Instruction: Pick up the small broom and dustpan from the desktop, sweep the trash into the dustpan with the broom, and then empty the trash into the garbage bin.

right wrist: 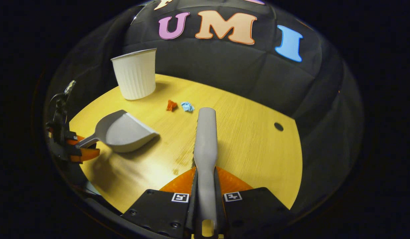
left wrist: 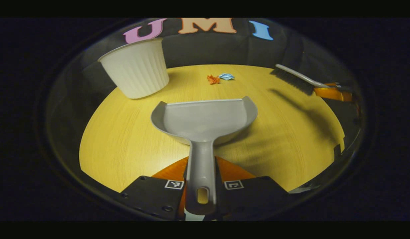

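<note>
Toward the far edge of the yellow wooden desktop [left wrist: 125, 139], past my left gripper [left wrist: 201, 186] pinching the grey plastic dustpan [left wrist: 205, 119], lie the orange and blue paper scraps [left wrist: 220, 78], while my right gripper [right wrist: 206, 199] clamps the grey-handled small broom [right wrist: 205, 139], its long axis pointing at them.

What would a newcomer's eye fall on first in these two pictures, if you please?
Most likely the grey dustpan, held by its handle in the left gripper above the yellow wooden desktop, mouth facing two crumpled scraps, one orange and one blue. Next, the ribbed white garbage bin standing far left, and the small broom clamped in the right gripper, pointing toward the scraps.
</note>
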Demonstrator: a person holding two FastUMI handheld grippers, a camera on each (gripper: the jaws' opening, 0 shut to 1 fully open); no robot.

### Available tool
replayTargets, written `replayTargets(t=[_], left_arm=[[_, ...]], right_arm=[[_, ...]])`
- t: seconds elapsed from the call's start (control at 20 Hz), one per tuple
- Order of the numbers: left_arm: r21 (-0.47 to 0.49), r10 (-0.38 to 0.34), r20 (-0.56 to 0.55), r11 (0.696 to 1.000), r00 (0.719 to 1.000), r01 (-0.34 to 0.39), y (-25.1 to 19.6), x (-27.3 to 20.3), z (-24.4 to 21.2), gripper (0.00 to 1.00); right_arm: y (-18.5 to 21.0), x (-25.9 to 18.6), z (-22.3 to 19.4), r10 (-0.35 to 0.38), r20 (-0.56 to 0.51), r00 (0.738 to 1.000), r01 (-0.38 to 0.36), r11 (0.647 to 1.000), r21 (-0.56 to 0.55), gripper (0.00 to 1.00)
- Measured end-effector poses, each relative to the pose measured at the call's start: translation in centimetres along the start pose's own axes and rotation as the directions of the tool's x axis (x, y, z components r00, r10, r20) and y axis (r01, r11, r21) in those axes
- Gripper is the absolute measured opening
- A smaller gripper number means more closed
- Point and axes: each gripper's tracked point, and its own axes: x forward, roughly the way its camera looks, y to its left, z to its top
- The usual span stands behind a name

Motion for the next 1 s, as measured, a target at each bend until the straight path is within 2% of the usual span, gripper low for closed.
replayTargets(t=[0.15,0.25,0.4,0.45,0.55,0.65,0.75,0.8,0.9,1.0], left_arm=[[0.069,-0.044,0.006,0.997,0.999,0.044,0.3,1.3,2.1,0.3],[0.107,-0.071,-0.001,0.992,0.998,0.07,0.5,2.1,3.0,0.3],[0.15,-0.089,-0.003,0.985,0.996,0.088,1.1,2.7,3.7,0.31],[0.155,-0.09,-0.002,0.984,0.996,0.09,1.3,2.9,3.8,0.28],[0.155,-0.1,-0.001,0.983,0.995,0.099,1.4,3.0,3.7,0.3],[0.158,-0.11,0.007,0.982,0.994,0.107,1.3,3.1,3.7,0.29],[0.153,-0.114,0.006,0.982,0.993,0.112,1.3,3.3,3.6,0.3],[0.152,-0.118,0.009,0.982,0.993,0.115,1.3,3.3,3.6,0.31],[0.156,-0.121,0.007,0.981,0.993,0.118,1.3,3.3,3.5,0.29],[0.159,-0.122,0.011,0.98,0.993,0.118,1.3,3.4,3.6,0.3]], right_arm=[[-1.4,6.3,6.0,-0.034,0.049,0.998,0.038,0.995,-0.093,0.23],[-1.1,10.4,8.7,-0.016,0.044,0.999,0.022,0.99,-0.139,0.21],[-0.4,17.0,9.7,0.012,-0.009,1.0,-0.014,0.966,-0.257,0.23],[-0.1,18.7,9.8,0.025,-0.039,0.999,-0.035,0.954,-0.297,0.21],[1.4,20.7,9.3,0.066,-0.104,0.992,-0.1,0.926,-0.365,0.23],[4.0,21.2,9.1,0.16,-0.143,0.977,-0.206,0.888,-0.411,0.22],[6.7,19.5,10.2,0.275,-0.156,0.949,-0.316,0.842,-0.436,0.22],[8.3,18.6,10.6,0.328,-0.17,0.929,-0.37,0.81,-0.455,0.22],[10.6,16.4,11.3,0.406,-0.218,0.888,-0.457,0.721,-0.52,0.23],[11.0,14.0,12.3,0.458,-0.258,0.85,-0.517,0.636,-0.573,0.22]])
